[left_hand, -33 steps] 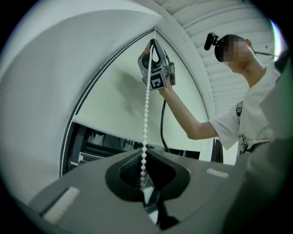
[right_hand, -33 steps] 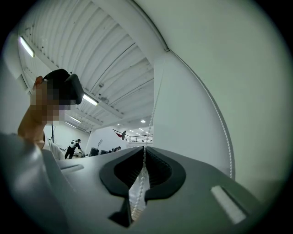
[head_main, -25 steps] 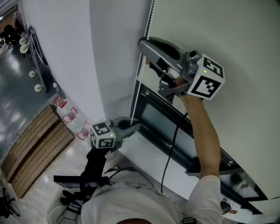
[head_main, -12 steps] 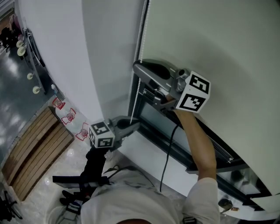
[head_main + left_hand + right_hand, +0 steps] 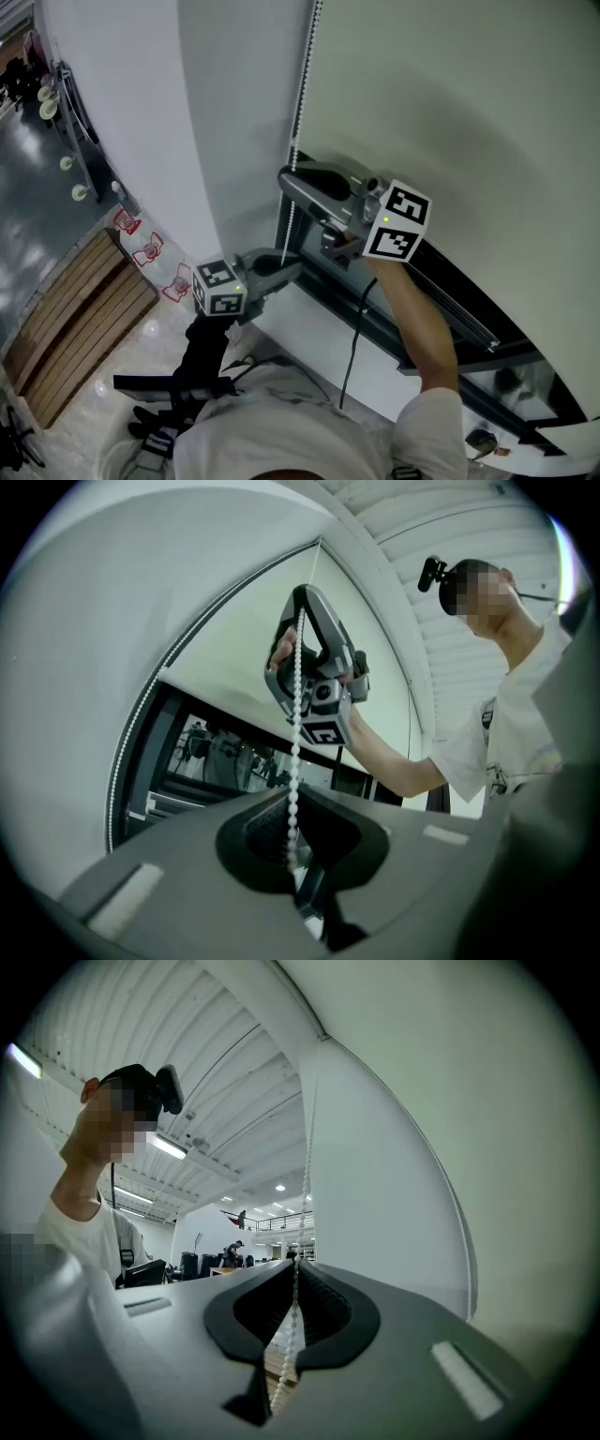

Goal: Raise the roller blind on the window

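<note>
Right tongs (image 5: pixel 289 178): closed, with the bead chain (image 5: pixel 302 84) pinched between the tips; we hold them beside the roller blind's left edge
Left tongs (image 5: pixel 295 269): closed too, and the same chain drops into their hollow; they sit lower, down by the sill
Roller blind (image 5: pixel 450 94): pale sheet that covers most of the opening; we judge the raise far from done
Window (image 5: pixel 469 323): dark frame and a strip of glass showing below the blind's lower edge
Chain: white beads, long axis upright, hanging along the blind's left edge and running between both tongs; it looks like one strand from the left gripper view
Relation that counts: our right tongs are directly above the left on that upright line and near them, so any pull has to follow the chain straight down
Next move, as we judge it: little room is left below the right tongs before they meet the left, so a fresh grip higher on the chain seems due
</note>
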Tool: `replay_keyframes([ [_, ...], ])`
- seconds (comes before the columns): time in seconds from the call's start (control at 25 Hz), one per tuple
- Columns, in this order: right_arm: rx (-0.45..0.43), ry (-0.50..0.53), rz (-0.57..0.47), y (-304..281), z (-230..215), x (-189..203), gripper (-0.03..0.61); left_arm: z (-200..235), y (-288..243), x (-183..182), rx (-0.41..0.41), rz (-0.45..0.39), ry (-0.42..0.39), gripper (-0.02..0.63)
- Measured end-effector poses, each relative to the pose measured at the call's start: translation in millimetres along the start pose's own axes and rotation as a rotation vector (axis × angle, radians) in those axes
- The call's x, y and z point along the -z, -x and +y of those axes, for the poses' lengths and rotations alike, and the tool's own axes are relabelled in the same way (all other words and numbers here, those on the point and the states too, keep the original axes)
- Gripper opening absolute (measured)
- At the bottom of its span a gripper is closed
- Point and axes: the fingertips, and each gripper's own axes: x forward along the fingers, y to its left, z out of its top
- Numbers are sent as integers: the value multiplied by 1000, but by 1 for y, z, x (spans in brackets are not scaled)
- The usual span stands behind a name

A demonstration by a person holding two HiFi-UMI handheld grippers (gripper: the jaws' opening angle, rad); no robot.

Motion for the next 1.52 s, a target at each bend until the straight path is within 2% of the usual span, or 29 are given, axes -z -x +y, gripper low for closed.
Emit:
replay_keyframes([
  [0.4, 8, -80, 77, 6, 3, 68, 14, 1, 0, 2, -2, 6, 2, -2],
  [0.52, 15, -123, 72, 11, 2, 80, 14, 0, -1, 3, 1, 13, 5, -2],
  [0.76, 21, -32, 92, 6, 2, 71, 36, 0, 0, 0, 0, 8, -4, -2],
  [0.84, 7, -48, 59, 4, 2, 57, 115, 0, 0, 0, 1, 8, -5, -2],
  [0.96, 10, -37, -8, 2, -7, 21, 147, 2, 1, 1, -4, 9, -4, -2],
  [1.32, 6, 133, -100, -20, -15, -108, 124, 2, 2, -2, -10, 7, -13, -2],
  [1.52, 9, 173, -147, -24, -13, -134, 112, 5, 7, 7, -9, 18, -22, -2],
])
